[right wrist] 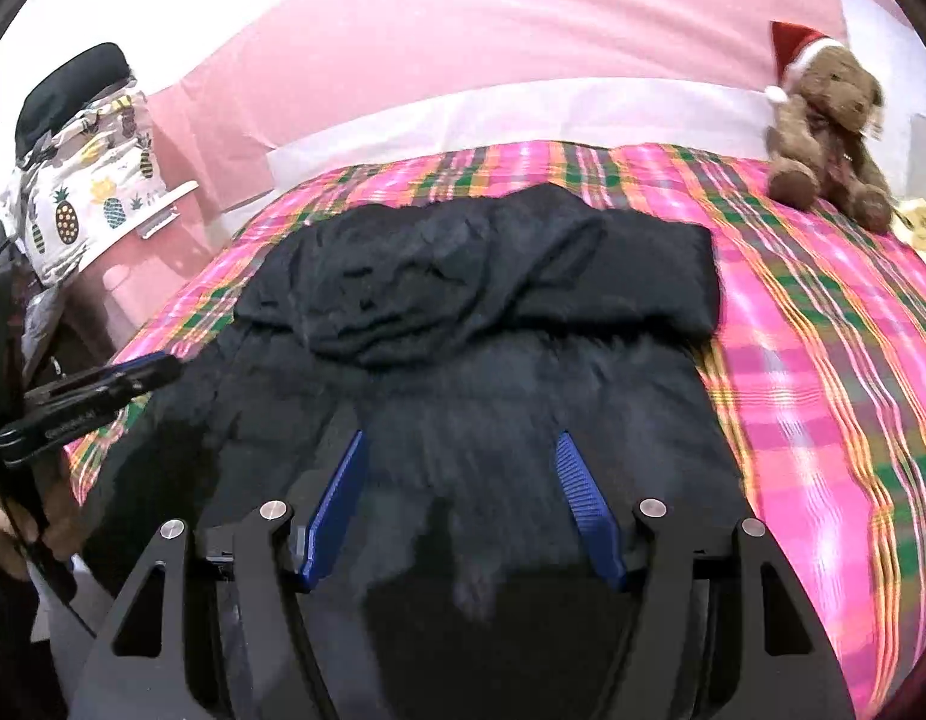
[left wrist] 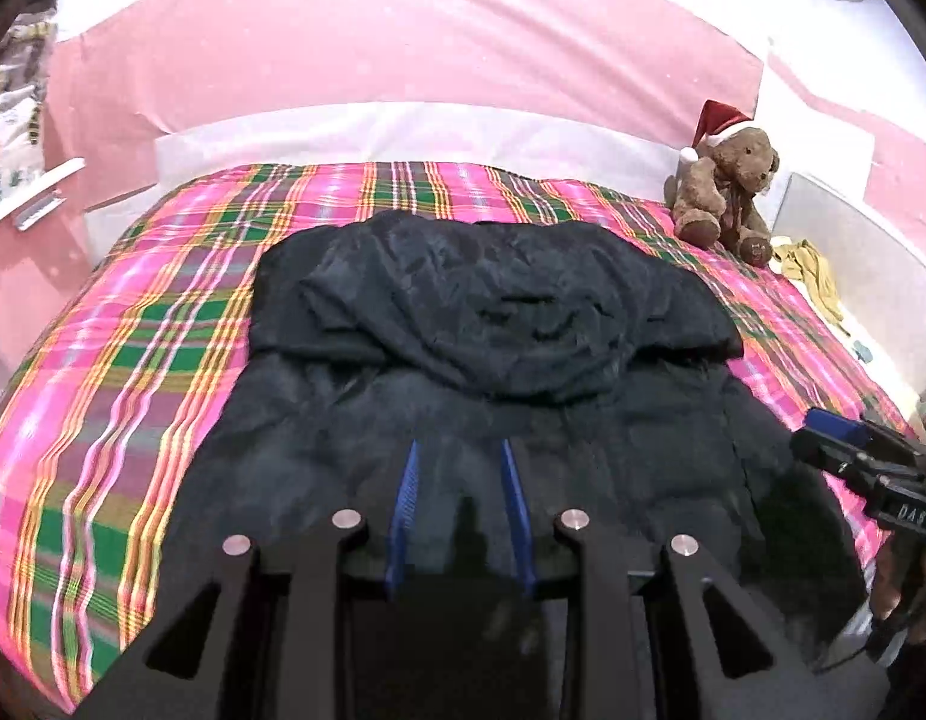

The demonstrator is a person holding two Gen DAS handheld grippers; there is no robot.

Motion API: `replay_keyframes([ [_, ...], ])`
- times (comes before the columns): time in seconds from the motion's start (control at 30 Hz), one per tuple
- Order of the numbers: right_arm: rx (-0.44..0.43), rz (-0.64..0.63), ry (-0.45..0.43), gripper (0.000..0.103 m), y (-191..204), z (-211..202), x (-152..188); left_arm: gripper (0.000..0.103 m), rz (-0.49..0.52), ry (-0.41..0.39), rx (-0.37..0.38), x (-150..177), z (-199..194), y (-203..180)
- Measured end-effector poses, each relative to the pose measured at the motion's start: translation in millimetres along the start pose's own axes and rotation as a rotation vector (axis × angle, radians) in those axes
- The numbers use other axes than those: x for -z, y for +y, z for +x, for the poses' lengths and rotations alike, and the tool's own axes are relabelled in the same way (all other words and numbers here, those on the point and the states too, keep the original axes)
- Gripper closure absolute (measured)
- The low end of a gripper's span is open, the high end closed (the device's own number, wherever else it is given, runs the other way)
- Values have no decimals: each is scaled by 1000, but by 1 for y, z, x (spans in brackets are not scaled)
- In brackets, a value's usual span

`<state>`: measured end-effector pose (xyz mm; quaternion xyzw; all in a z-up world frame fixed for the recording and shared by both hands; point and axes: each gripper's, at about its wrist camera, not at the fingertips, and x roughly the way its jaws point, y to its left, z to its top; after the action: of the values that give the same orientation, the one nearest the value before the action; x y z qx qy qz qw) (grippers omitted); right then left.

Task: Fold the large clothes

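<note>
A large black jacket (left wrist: 493, 360) lay spread on the bed, over a pink, green and yellow plaid bedspread (left wrist: 132, 372). Its far part was folded back toward the near part, forming a rumpled band across the garment.

The left tongs (left wrist: 459, 450) hovered over the near part of the jacket, their blue pads (left wrist: 402, 510) a narrow gap apart with only the dark cloth seen beyond them; nothing was pinched between them. The right tongs (right wrist: 459, 444) stood wide apart above the same near part of the jacket, empty, with their blue pads (right wrist: 336, 504) clear of the fabric.

Each view caught the other tool at its edge, held in a hand (right wrist: 18, 528).

A brown teddy bear (left wrist: 727, 192) in a red Santa hat sat at the far right corner of the bed, well apart from the jacket. A pineapple-print cloth (right wrist: 84, 198) hung to the left, beside the pink wall (left wrist: 402, 48).
</note>
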<state>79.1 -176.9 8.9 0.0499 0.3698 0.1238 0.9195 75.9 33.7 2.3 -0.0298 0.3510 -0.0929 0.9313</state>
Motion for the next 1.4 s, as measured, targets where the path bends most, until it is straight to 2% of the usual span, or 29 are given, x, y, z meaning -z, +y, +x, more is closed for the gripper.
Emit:
replay_keyframes([
  [0.3, 91, 102, 23, 38, -33, -36, 57, 72, -56, -14, -75, 52, -42, 23],
  [0.37, 103, 130, 23, 38, -42, -39, 65, 67, -77, -21, -87, 57, -46, 30],
  [0.6, 140, 232, 11, 37, -78, -47, 82, 61, -94, -36, -192, 69, -51, 61],
  [0.77, 152, 300, 34, 35, -99, -41, 90, 57, -179, -4, -258, 82, -44, 102],
  [0.9, 102, 372, 93, 34, -111, -28, 100, 56, -240, 59, -212, 100, -35, 115],
  [1.07, 25, 389, 125, 33, -105, -23, 106, 56, -253, 76, -115, 117, -34, 101],
  [1.2, 0, 403, 136, 33, -101, -24, 107, 54, -234, 72, -115, 124, -35, 90],
  [1.33, -23, 432, 148, 33, -101, -26, 114, 53, -288, 87, -99, 135, -34, 92],
  [1.37, -21, 429, 150, 35, -100, -26, 116, 52, -291, 87, -99, 138, -35, 92],
  [1.4, -12, 425, 151, 42, -99, -26, 116, 52, -287, 88, -103, 139, -34, 91],
])
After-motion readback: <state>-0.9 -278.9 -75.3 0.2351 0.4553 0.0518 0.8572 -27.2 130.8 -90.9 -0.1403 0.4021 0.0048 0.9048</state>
